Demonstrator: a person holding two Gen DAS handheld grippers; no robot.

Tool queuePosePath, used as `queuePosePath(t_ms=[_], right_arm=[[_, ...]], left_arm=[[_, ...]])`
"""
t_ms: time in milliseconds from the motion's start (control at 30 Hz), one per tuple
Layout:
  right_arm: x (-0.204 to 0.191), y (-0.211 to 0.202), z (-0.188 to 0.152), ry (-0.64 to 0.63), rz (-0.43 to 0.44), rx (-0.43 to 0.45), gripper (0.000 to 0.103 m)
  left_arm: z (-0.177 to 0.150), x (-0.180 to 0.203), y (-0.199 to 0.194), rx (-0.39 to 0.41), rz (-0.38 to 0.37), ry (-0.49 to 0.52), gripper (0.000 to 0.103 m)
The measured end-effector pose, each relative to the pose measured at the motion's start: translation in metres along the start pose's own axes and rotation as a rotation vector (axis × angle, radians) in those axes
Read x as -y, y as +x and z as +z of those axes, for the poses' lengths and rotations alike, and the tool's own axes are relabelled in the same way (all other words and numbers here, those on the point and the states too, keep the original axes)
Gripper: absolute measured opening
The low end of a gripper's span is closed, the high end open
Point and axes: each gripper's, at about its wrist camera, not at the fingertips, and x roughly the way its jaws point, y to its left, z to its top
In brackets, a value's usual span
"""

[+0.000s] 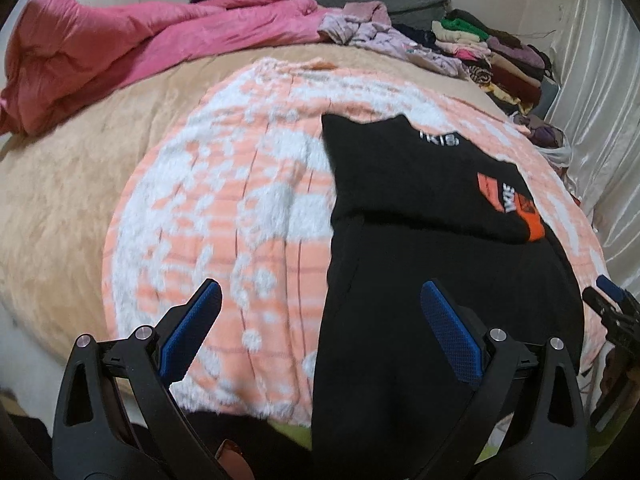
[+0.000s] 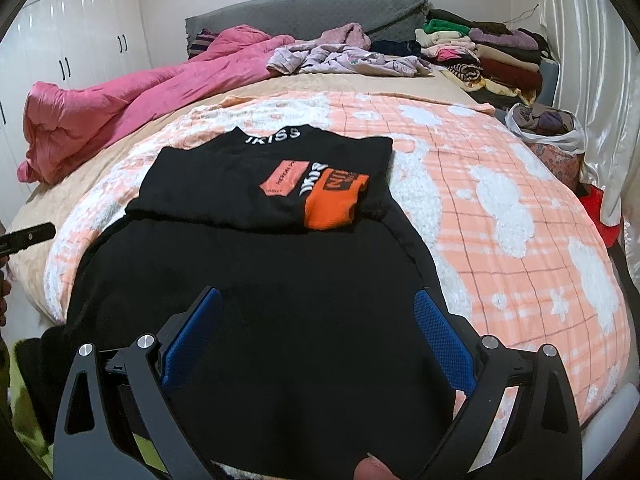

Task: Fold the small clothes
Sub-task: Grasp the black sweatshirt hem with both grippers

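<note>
A black garment [image 1: 420, 280] [image 2: 260, 272] with orange patches and white lettering lies on a peach-and-white blanket [image 1: 224, 208] [image 2: 500, 208]. Its upper part is folded down over the body, and the orange cuff [image 2: 332, 204] rests on top. My left gripper [image 1: 320, 300] is open above the garment's left edge, one finger over the blanket, one over the black cloth. My right gripper [image 2: 316, 308] is open above the garment's near part, holding nothing. The right gripper's tip [image 1: 612, 300] shows at the right edge of the left wrist view.
A crumpled pink quilt [image 1: 120, 44] [image 2: 120, 100] lies at the far left. Loose lilac clothes [image 2: 348, 56] and a stack of folded clothes [image 2: 488, 56] sit at the far side. A plastic bag of clothes [image 2: 548, 128] stands at the right. White wardrobe doors [image 2: 80, 20] are at the left.
</note>
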Motion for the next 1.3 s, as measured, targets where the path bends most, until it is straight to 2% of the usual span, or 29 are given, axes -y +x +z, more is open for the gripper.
queuePosePath(t_ms=[333, 633, 833, 1000, 1300], right_arm=[[0.011, 0.000, -0.016, 0.014, -0.013, -0.030, 0.097], [0.018, 0.001, -0.028, 0.018, -0.022, -0.059, 0.097], [0.029, -0.001, -0.041, 0.016, -0.042, -0.091, 0.097], [0.042, -0.004, -0.055, 0.025, -0.068, -0.128, 0.097], [0.067, -0.015, -0.079, 0.060, -0.088, -0.165, 0.096]], left_arm=[[-0.045, -0.009, 0.008, -0.097, -0.015, 0.012, 0.093], [-0.067, 0.001, 0.013, -0.158, -0.057, 0.037, 0.092], [-0.079, 0.008, 0.022, -0.212, -0.091, 0.036, 0.080], [-0.089, 0.011, 0.031, -0.266, -0.144, 0.023, 0.064], [-0.095, 0.018, 0.038, -0.301, -0.141, 0.041, 0.056]])
